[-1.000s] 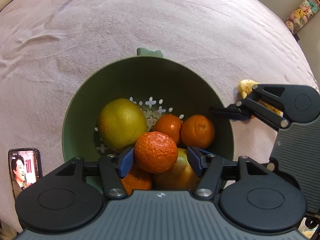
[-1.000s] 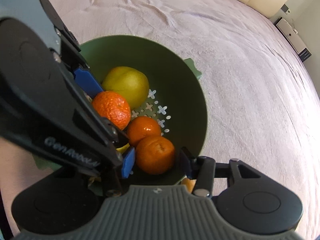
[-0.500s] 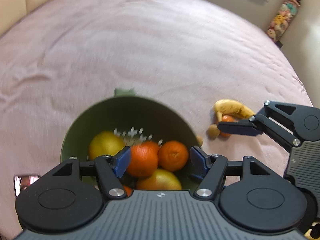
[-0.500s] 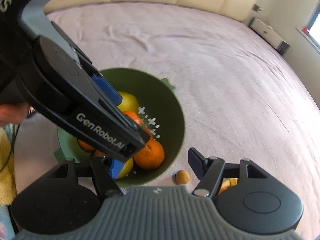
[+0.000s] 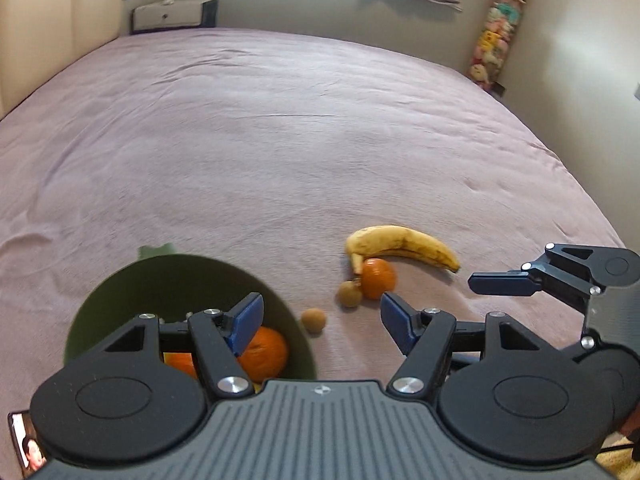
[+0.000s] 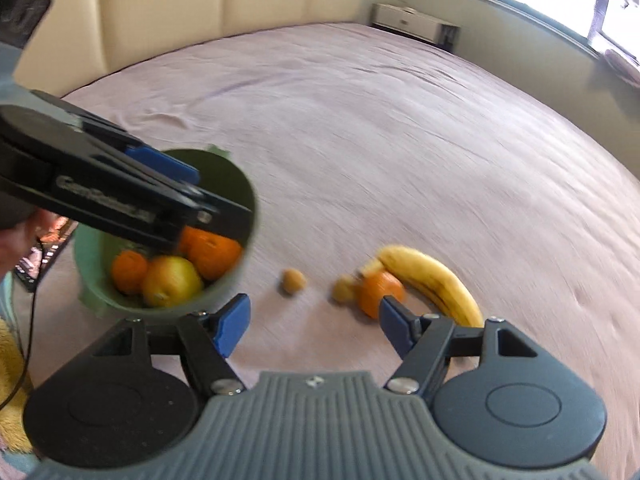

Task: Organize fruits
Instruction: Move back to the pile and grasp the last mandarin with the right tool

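Note:
A green colander bowl [image 5: 120, 284] [image 6: 236, 184] sits on the pink bed cover and holds oranges [image 5: 262, 354] [image 6: 212, 250] and a yellow-green fruit [image 6: 172, 280]. To its right on the cover lie a banana [image 5: 404, 242] [image 6: 432, 276], an orange [image 5: 378, 278] [image 6: 380, 288] and two small brown fruits [image 5: 314, 320] [image 6: 294, 280], [image 5: 350, 294] [image 6: 344, 290]. My left gripper [image 5: 322, 322] is open and empty, raised over the bowl's right rim. My right gripper [image 6: 314, 326] is open and empty, raised in front of the loose fruit.
The pink bed cover [image 5: 280, 140] stretches far back and to both sides. A phone [image 5: 26, 444] lies at the near left beside the bowl. A cabinet [image 5: 172, 14] and a stack of soft toys [image 5: 496, 36] stand past the bed.
Both grippers have lifted and pulled back from the bowl. The left one let go of an orange, which now lies in the bowl. The loose fruit on the right has come into view.

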The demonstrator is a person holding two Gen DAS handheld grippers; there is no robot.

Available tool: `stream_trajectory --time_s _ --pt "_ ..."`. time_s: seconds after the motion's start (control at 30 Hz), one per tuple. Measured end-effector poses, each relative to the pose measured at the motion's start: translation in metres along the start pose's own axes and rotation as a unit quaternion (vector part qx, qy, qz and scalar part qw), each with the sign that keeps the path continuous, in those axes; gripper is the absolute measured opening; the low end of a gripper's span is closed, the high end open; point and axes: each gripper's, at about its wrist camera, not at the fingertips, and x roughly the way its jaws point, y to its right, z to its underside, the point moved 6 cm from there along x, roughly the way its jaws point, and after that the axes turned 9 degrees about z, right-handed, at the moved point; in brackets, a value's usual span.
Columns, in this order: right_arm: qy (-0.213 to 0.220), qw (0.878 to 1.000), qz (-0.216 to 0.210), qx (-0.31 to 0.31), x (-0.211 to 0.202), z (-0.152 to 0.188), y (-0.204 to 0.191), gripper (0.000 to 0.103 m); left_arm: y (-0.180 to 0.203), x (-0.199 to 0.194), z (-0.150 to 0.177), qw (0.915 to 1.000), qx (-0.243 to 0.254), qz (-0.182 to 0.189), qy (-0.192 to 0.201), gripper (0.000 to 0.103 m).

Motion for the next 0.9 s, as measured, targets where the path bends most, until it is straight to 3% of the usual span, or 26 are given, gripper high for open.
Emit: stream_trajectory --time_s 0.17,0.43,0.7,0.9 --pt "-0.013 0.999 0.031 0.034 0.008 0.014 0.025 0.066 0.023 0.014 0.004 0.9995 0.031 0.006 -0.009 0.079" --pt "-0.024 0.995 0.051 0.083 0.042 0.027 0.055 0.052 0.035 0.028 0.005 0.9973 0.073 -0.01 0.0 0.078" --pt "-0.037 0.99 0.052 0.125 0.077 0.031 0.065 0.052 0.033 0.047 -0.003 0.9962 0.085 -0.017 -0.005 0.078" --pt "-0.033 0.988 0.016 0.147 0.104 0.024 0.063 0.052 0.023 0.053 -0.012 0.9959 0.083 -0.035 -0.003 0.078"
